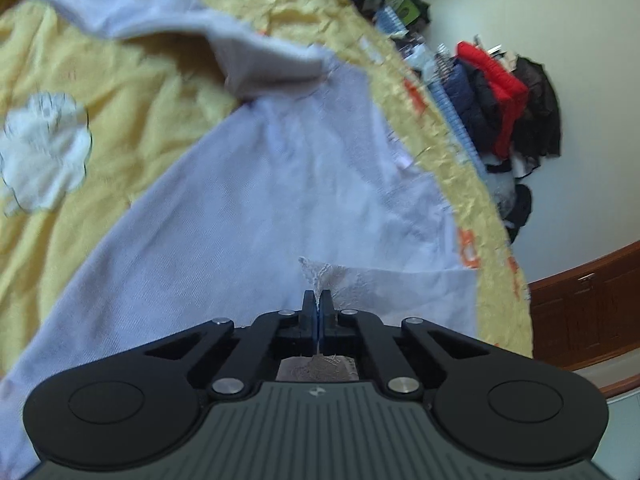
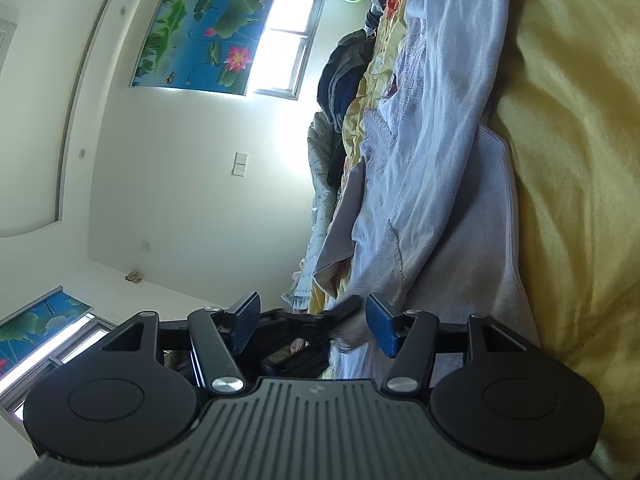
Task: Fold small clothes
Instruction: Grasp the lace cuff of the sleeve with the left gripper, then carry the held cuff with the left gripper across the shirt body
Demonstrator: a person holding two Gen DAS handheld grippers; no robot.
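A pale lavender-white small garment [image 1: 256, 200] lies spread on a yellow bedspread [image 1: 100, 92], one sleeve [image 1: 224, 44] folded across its upper part. My left gripper [image 1: 317, 300] is shut on the garment's frayed hem edge, cloth pinched between the jaws. In the right wrist view the same garment [image 2: 432, 152] drapes along the bedspread [image 2: 568, 168], seen sideways. My right gripper [image 2: 312, 322] is open beside the garment's edge; its right fingertip [image 2: 382, 326] is close against the cloth and nothing is held between the jaws.
A white flower patch [image 1: 44, 152] is on the bedspread at left. Piled dark and red clothes [image 1: 500, 96] lie beyond the bed's far edge. A wooden cabinet [image 1: 588, 304] stands at right. Wall, window and lotus blind [image 2: 208, 28] fill the right view's left side.
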